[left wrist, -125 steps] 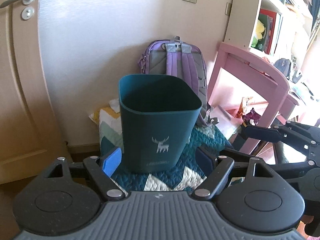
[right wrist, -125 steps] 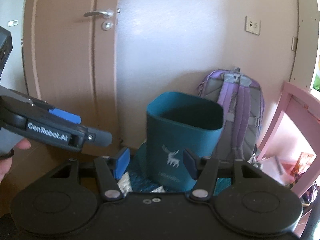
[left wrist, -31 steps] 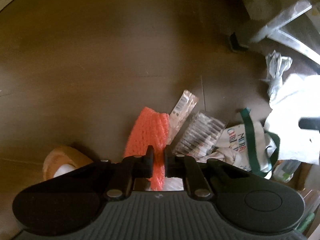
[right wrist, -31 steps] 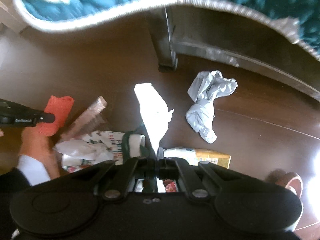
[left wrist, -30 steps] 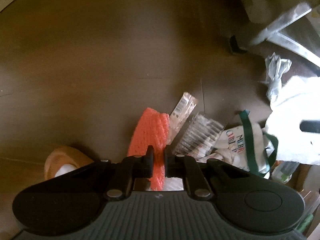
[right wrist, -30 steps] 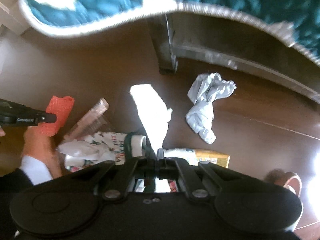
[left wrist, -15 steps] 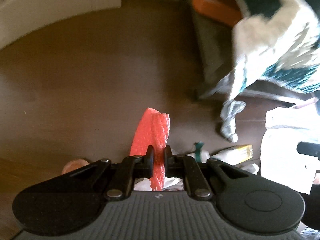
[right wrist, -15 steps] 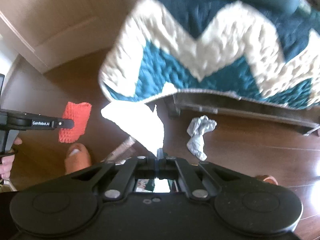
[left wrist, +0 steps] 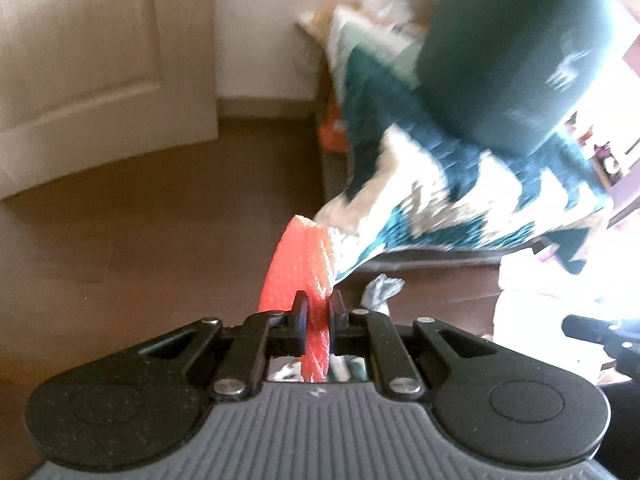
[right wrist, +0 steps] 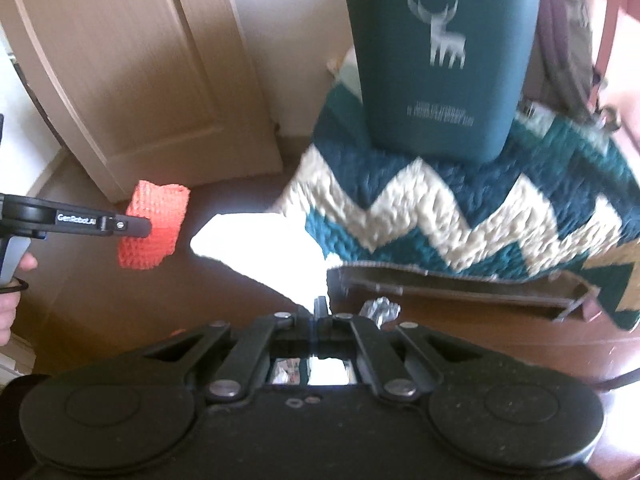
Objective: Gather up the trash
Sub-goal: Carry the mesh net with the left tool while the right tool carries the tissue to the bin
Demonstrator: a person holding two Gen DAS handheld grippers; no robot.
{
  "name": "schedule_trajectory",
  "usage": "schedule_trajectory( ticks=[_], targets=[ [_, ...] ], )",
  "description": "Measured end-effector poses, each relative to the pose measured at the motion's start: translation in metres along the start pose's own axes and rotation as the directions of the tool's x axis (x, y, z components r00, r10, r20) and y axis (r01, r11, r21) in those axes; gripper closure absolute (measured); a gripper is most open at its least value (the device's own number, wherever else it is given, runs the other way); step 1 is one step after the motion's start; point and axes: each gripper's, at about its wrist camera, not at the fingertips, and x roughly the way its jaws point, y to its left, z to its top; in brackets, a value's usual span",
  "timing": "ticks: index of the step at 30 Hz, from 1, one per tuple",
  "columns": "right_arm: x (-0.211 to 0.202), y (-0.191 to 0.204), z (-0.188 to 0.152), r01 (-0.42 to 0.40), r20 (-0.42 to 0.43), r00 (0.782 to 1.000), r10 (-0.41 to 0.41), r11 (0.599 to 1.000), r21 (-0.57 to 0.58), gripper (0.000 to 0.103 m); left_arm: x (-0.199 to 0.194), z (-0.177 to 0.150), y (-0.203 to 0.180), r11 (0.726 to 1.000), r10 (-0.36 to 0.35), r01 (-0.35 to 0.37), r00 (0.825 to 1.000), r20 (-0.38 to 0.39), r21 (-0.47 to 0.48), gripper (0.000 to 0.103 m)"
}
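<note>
My left gripper (left wrist: 318, 306) is shut on an orange foam net (left wrist: 298, 264), held up off the brown floor. The right wrist view shows that net (right wrist: 154, 230) hanging from the left gripper (right wrist: 148, 226) at the left. My right gripper (right wrist: 320, 308) is shut on a white tissue (right wrist: 260, 246) that fans out to the upper left. A dark teal bin with a deer print (right wrist: 440, 52) stands on a zigzag teal-and-cream quilt (right wrist: 440, 208), above and ahead of both grippers. In the left wrist view the bin (left wrist: 516, 52) is at the upper right, blurred.
A crumpled grey paper (right wrist: 380, 308) lies on the floor under the quilt's edge. A cream door (right wrist: 132, 80) and white wall stand to the left. A purple backpack (right wrist: 568, 32) leans behind the bin. A hand (right wrist: 12, 292) grips the left tool.
Both grippers have risen from the litter on the floor with the orange net and the white tissue. The views have tilted up, so the quilt and teal bin have come into sight.
</note>
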Motion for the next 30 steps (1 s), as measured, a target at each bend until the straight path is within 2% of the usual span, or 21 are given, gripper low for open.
schedule_trajectory(
  ticks=[6,11,17,22,30],
  targets=[
    [-0.064,0.002,0.012,0.005,0.124,0.992,0.000,0.999,-0.042,0.103,-0.060,0.005,-0.041,0.999,-0.028,0.023,0.995,0.098,0.046,0.094],
    [-0.112,0.002,0.032,0.026,0.243,0.970,-0.004,0.996,-0.085,0.103,-0.111,0.012,-0.074,0.994,-0.066,0.048,0.982,0.179,0.102,0.094],
    [-0.163,0.000,0.065,0.064,0.382,0.924,-0.016,0.992,-0.113,0.103,-0.155,0.032,-0.112,0.984,-0.093,0.044,0.952,0.292,0.170,0.094],
    [-0.191,-0.006,0.094,0.111,0.481,0.875,-0.045,0.988,-0.109,0.103,-0.183,0.057,-0.137,0.979,-0.104,0.029,0.924,0.368,0.204,0.093],
    [-0.216,-0.031,0.142,0.162,0.564,0.819,-0.101,0.985,-0.060,0.103,-0.216,0.102,-0.177,0.966,-0.124,0.001,0.878,0.462,0.259,0.093]
  ],
)
